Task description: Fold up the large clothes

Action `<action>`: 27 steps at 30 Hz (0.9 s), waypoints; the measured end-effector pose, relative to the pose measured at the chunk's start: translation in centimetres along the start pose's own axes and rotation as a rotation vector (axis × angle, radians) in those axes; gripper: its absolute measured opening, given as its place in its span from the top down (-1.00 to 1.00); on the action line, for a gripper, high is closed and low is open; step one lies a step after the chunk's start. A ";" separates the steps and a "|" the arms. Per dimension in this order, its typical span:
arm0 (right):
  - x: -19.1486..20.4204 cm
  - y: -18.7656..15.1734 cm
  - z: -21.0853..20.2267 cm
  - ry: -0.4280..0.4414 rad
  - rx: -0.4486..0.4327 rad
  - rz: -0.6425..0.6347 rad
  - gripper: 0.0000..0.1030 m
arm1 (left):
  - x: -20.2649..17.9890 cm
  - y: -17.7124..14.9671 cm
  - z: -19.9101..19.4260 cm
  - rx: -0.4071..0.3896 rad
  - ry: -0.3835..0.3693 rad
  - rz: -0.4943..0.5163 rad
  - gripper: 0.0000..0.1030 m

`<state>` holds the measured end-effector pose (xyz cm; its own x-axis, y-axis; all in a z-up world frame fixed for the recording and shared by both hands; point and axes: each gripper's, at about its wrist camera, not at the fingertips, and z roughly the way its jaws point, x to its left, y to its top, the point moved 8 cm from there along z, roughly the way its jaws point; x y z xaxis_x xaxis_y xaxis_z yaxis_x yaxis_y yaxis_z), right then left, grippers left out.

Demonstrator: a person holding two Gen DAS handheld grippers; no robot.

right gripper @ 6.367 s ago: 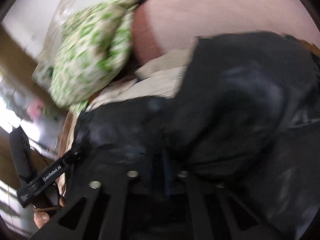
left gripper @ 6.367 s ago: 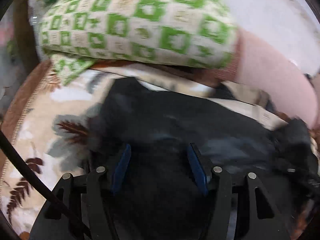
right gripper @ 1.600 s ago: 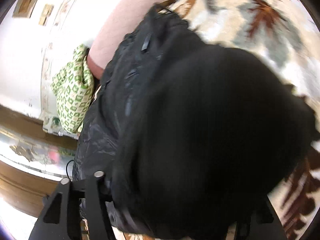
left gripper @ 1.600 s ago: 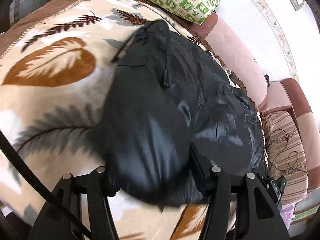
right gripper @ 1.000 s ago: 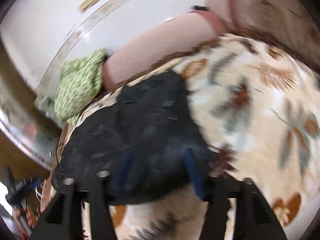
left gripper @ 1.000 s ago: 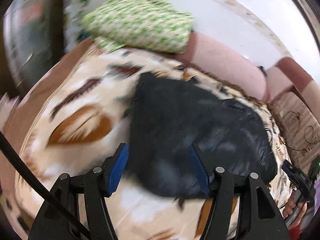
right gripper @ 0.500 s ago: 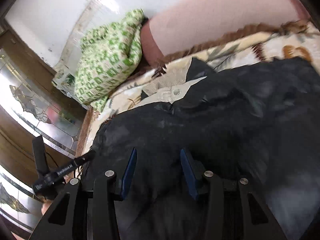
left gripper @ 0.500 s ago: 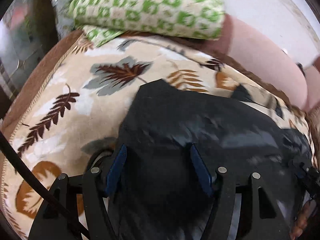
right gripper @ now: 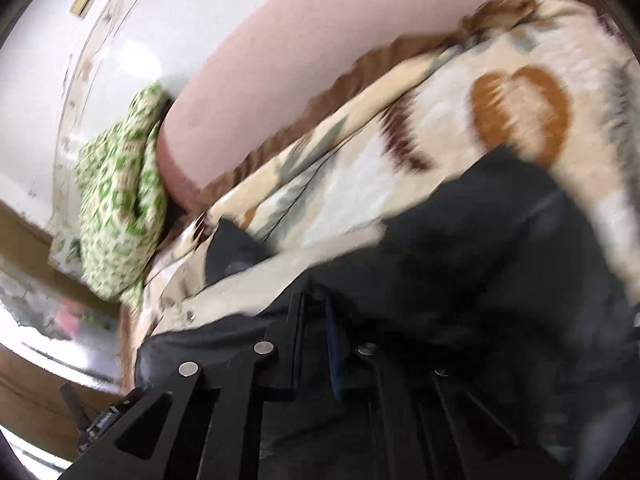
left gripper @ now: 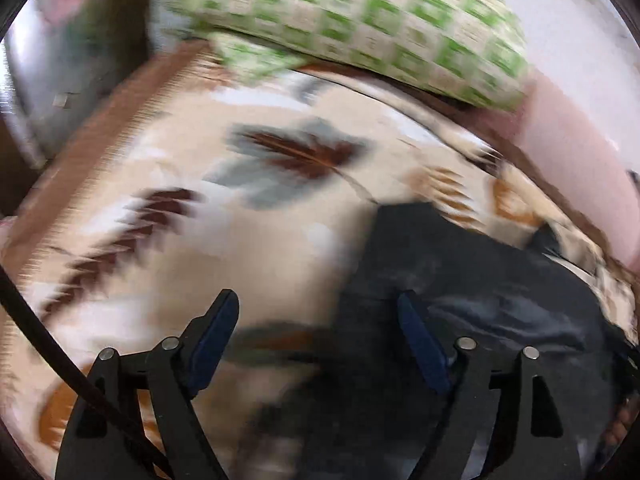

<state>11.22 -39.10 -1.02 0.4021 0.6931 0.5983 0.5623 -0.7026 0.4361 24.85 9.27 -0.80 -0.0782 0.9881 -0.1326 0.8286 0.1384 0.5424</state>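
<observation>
The black jacket (left gripper: 460,312) lies on the leaf-print blanket (left gripper: 248,200) of the bed, toward its right side, away from the green pillow (left gripper: 360,12) at the head. Half a second ago the right claw (right gripper: 316,312) was open over it; now its 2 jaws are pinched onto the jacket's edge. The left claw (left gripper: 320,316) is opening and holds nothing, with only its right pad (left gripper: 416,332) over the cloth, so another fold seems to be starting.

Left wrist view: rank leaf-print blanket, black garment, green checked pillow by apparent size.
1. Leaf-print blanket, which fills most of the frame.
2. and 3. Black garment and green checked pillow: close in apparent area. The garment sits nearer the lens and the frame is blurred, so I won't rank these two.
</observation>
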 end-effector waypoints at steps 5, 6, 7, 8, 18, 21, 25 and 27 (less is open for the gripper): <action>0.0 -0.1 -6.6 -0.051 -0.056 -0.092 0.57 | 1.6 0.0 -5.4 -0.049 -0.041 0.005 -0.36; 0.8 -1.0 -8.1 -0.015 -0.052 -0.118 0.52 | 1.2 -0.7 -6.7 -0.058 -0.052 0.024 -0.36; 1.5 -2.0 -9.1 0.010 -0.042 -0.138 0.50 | 0.4 -1.5 -8.1 -0.070 -0.066 0.047 -0.36; 2.3 -3.1 -9.8 0.034 -0.032 -0.158 0.45 | -0.4 -2.3 -9.1 -0.077 -0.081 0.067 -0.37; 7.3 -17.3 -8.3 0.213 0.120 -0.318 0.41 | -7.6 -13.4 -11.3 -0.091 -0.123 0.241 -0.43; 2.6 -16.4 -8.4 0.223 0.077 -0.243 0.74 | -5.2 -14.2 -9.2 -0.056 -0.112 0.195 -0.47; -3.4 -13.2 -12.0 0.149 -0.022 -0.127 0.75 | -1.7 -13.5 -9.8 -0.063 -0.116 0.126 -0.58; -7.0 -11.8 -14.3 0.021 -0.087 -0.069 0.65 | 0.3 -13.4 -10.4 -0.079 -0.043 0.108 -0.58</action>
<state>-8.51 -37.98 -0.76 0.3490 0.7376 0.5780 0.5227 -0.6652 0.5333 8.01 8.41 0.52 0.0346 0.9939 -0.1047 0.7846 0.0379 0.6189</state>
